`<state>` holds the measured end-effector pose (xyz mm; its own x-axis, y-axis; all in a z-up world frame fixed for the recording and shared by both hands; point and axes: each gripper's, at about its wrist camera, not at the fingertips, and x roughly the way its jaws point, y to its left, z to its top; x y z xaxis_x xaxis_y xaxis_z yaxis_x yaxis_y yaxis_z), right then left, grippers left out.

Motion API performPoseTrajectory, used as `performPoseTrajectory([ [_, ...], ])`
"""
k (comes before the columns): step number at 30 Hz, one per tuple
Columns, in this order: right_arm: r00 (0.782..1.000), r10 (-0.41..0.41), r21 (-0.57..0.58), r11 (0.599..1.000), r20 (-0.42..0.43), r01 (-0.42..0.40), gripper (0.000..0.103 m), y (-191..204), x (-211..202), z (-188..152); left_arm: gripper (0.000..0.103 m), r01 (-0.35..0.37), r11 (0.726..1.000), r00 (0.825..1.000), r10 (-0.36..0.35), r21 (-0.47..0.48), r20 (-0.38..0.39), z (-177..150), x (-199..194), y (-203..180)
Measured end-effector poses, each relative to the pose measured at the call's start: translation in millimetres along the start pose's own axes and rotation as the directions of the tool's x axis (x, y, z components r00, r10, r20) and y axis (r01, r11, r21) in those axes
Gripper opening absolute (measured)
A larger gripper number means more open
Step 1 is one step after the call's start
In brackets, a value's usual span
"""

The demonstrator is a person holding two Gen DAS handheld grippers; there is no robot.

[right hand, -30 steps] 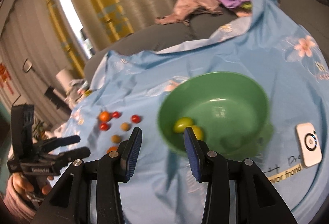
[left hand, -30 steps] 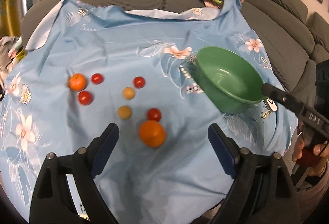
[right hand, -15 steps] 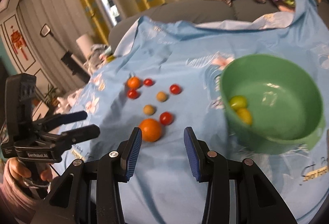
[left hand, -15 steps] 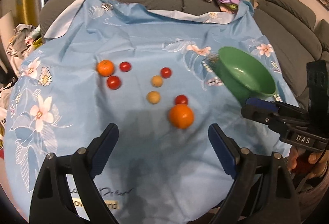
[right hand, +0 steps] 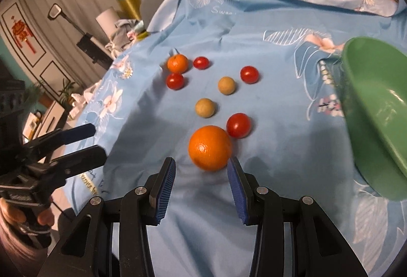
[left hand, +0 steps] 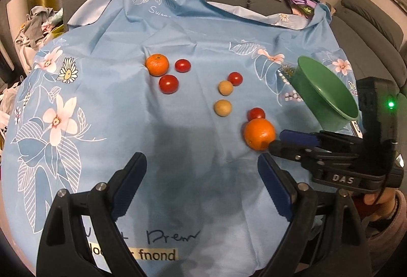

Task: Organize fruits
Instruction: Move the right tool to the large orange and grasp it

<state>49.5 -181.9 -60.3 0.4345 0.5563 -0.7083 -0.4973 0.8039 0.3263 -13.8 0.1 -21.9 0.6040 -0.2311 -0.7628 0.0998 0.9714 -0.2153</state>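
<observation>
My right tongs (right hand: 202, 176): spread, pads either side of the big orange (right hand: 210, 148), not yet pinching.
My left tongs (left hand: 201, 184): spread, empty, near cloth's (left hand: 101, 98) front edge.
Bowl (right hand: 376, 111): right edge, contents hidden.
Left: eight fruits mid-cloth.

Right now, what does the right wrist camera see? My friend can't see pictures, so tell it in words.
The open right claw is closing in on a big round orange lying on a light blue flowered cloth; its blue pads don't touch it yet. Behind sit four red cherry tomatoes, two tan round fruits and a small mandarin. A green plastic bowl stands at the right.
</observation>
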Motion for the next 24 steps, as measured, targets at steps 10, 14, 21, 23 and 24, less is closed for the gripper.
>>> performPoseTrajectory([
  [10,0.997,-0.063,-0.008,0.998,-0.038,0.063,0.043,-4,23,12,0.089,0.012,1.000,1.000,-0.012,-0.007,-0.003,6,8,10],
  [14,0.997,-0.067,-0.019,0.998,-0.036,0.066,0.043,-5,27,15,0.089,0.017,1.000,1.000,-0.017,-0.008,-0.008,8,11,13],
  [21,0.998,-0.062,-0.041,0.997,-0.028,0.061,0.043,-4,30,21,0.089,0.019,1.000,1.000,-0.020,-0.006,-0.021,13,17,13],
  [23,0.998,-0.058,-0.044,0.997,-0.027,0.057,0.043,-5,30,23,0.089,0.019,1.000,0.999,-0.019,-0.006,-0.026,15,19,13],
  [24,0.998,-0.054,-0.044,0.998,-0.026,0.053,0.043,-6,30,23,0.089,0.019,1.000,0.999,-0.019,-0.005,-0.027,16,20,14],
])
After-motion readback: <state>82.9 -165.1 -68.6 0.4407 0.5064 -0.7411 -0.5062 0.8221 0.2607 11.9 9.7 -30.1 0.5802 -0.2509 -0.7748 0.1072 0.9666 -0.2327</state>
